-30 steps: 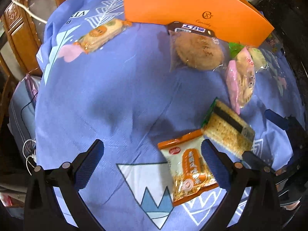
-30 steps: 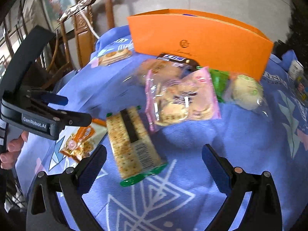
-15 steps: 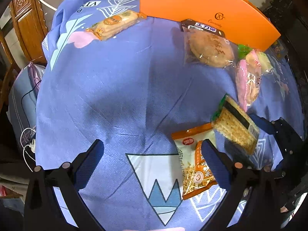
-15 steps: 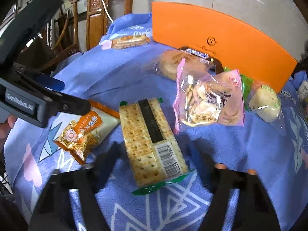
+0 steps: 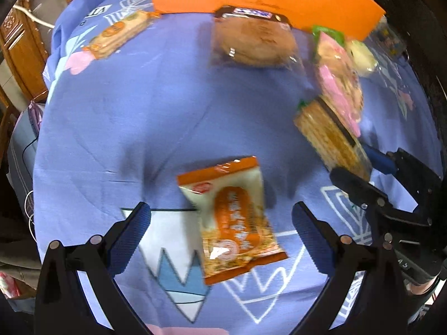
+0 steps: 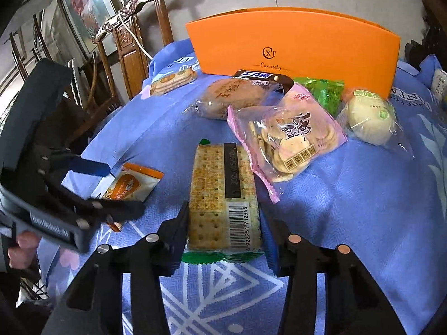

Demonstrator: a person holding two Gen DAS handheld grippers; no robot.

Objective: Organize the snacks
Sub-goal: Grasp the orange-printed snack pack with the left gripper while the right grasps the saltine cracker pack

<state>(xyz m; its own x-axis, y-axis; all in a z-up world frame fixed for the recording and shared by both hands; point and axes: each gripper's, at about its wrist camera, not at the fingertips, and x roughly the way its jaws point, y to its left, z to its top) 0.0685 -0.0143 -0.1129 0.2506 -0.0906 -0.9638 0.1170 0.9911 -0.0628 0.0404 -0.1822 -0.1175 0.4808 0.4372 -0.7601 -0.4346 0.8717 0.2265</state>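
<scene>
My right gripper (image 6: 223, 233) is shut on the near end of a cracker pack (image 6: 223, 192), its fingers against both sides. The cracker pack also shows in the left wrist view (image 5: 332, 139), with the right gripper (image 5: 363, 167) at its end. My left gripper (image 5: 220, 220) is open, and an orange snack packet (image 5: 234, 217) lies flat on the cloth between its fingers. That packet also shows in the right wrist view (image 6: 131, 185), partly behind the left gripper (image 6: 92, 184). An upright orange box (image 6: 293, 47) stands at the back of the table.
A pink cracker bag (image 6: 287, 136), a round brown cake (image 6: 232, 97), a green packet (image 6: 324, 90), a pale bun (image 6: 371, 114) and a biscuit roll (image 6: 173, 81) lie on the blue tablecloth (image 6: 363, 195). A wooden chair (image 6: 131, 42) stands behind the table's left side.
My right gripper has closed on the cracker pack. My left gripper has moved right, so the orange snack packet now lies between its open fingers.
</scene>
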